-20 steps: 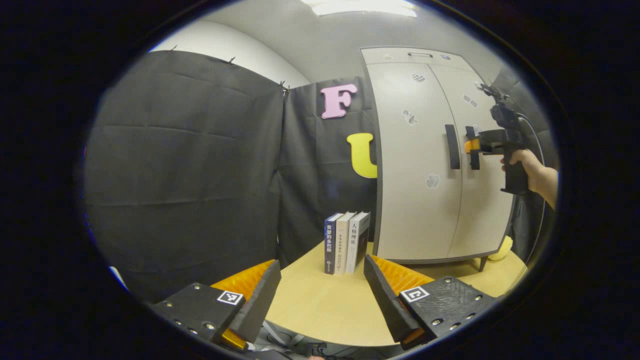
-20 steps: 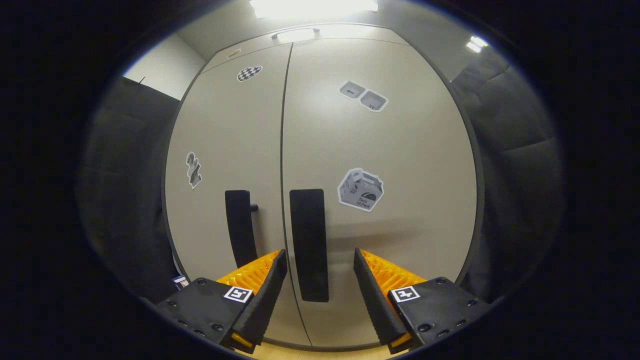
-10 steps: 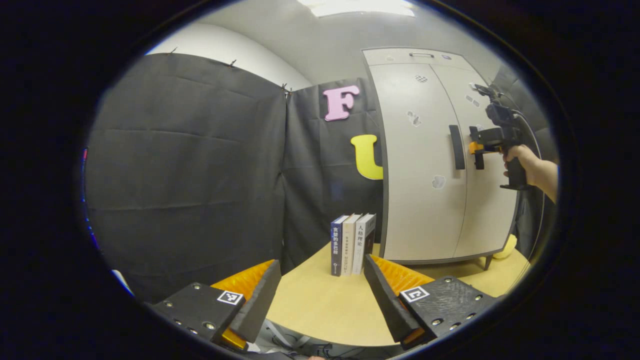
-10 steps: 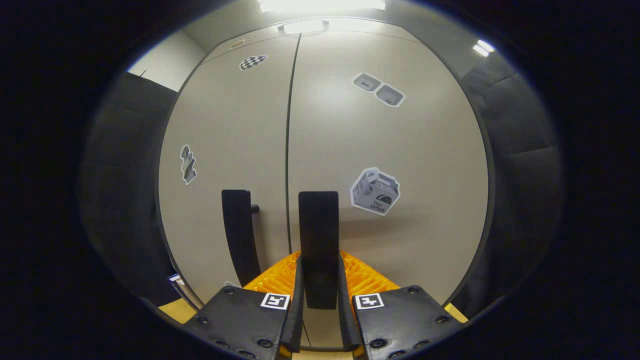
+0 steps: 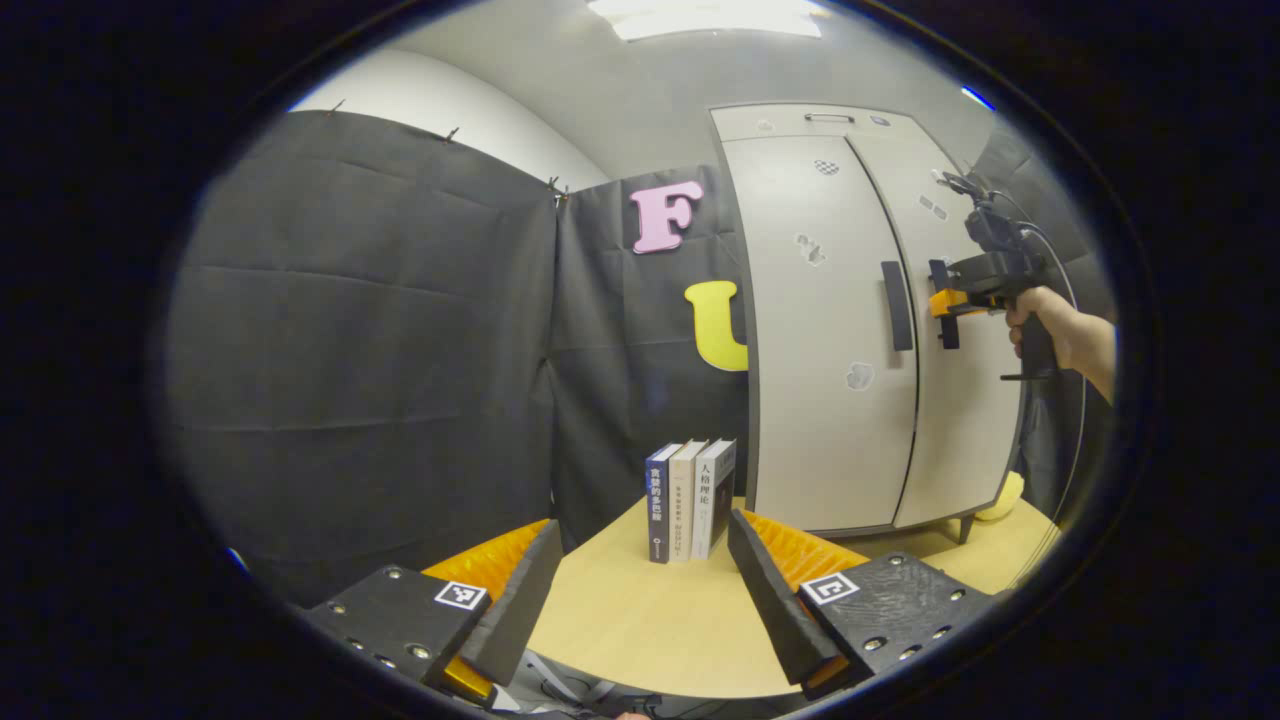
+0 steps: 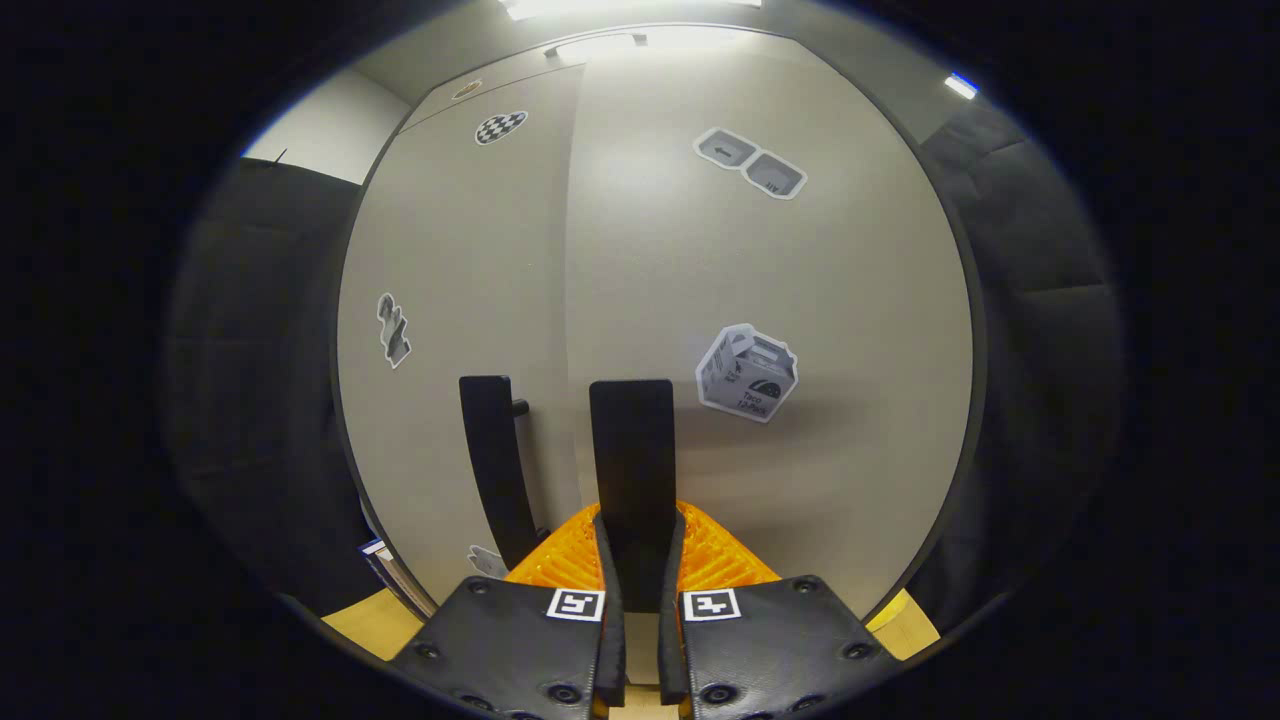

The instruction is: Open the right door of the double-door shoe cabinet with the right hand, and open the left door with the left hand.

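Right gripper view: the right gripper has both ribbed fingers pressed on the flat black bar handle of the right door, at six o'clock. The smooth beige right door carries matte stickers; its free edge stands slightly proud of the left door, whose black bar handle sits just beside, at seven o'clock. In the left gripper view, the left gripper hangs wide open and empty above a pale wooden tabletop. Three upright books stand near the tall grey-beige double-door shoe cabinet at two o'clock, where a hand holds the right gripper.
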The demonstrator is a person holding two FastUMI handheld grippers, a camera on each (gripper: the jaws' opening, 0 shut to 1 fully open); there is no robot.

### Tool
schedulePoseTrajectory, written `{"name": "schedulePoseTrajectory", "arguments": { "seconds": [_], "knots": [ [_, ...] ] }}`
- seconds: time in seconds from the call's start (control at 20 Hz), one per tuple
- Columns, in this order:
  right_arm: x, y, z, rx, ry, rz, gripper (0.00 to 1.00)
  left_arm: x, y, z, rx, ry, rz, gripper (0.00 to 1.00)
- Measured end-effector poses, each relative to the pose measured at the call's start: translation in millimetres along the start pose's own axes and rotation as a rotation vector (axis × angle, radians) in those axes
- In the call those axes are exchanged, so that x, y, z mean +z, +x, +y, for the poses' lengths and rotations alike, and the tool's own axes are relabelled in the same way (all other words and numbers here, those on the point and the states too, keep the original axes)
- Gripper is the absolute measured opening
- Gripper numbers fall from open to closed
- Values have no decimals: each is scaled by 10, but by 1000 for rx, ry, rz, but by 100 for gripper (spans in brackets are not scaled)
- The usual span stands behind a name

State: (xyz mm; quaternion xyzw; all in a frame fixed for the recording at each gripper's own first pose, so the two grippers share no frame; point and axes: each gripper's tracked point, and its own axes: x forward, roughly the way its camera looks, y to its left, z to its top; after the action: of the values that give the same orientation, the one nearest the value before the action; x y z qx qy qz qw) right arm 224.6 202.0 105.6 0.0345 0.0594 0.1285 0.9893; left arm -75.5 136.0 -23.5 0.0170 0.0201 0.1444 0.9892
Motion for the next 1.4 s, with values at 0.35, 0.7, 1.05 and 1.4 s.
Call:
{"name": "schedulePoseTrajectory", "arguments": {
  "seconds": [0.35, 0.7, 1.05, 1.4],
  "knots": [
    [-23, -368, -57, 74, -11, 21, 14, 53, 30, -233, -58, -13, -14, 100],
    [-39, -642, -136, 140, -13, 53, 14, 117, 32, -605, -116, 0, -25, 100],
    [-75, -879, -216, 228, -2, 88, 14, 191, 41, -869, -151, 13, -34, 100],
    [-48, -961, -267, 284, 0, 115, 17, 260, 105, -1182, -186, 35, -46, 100]
  ]
}}
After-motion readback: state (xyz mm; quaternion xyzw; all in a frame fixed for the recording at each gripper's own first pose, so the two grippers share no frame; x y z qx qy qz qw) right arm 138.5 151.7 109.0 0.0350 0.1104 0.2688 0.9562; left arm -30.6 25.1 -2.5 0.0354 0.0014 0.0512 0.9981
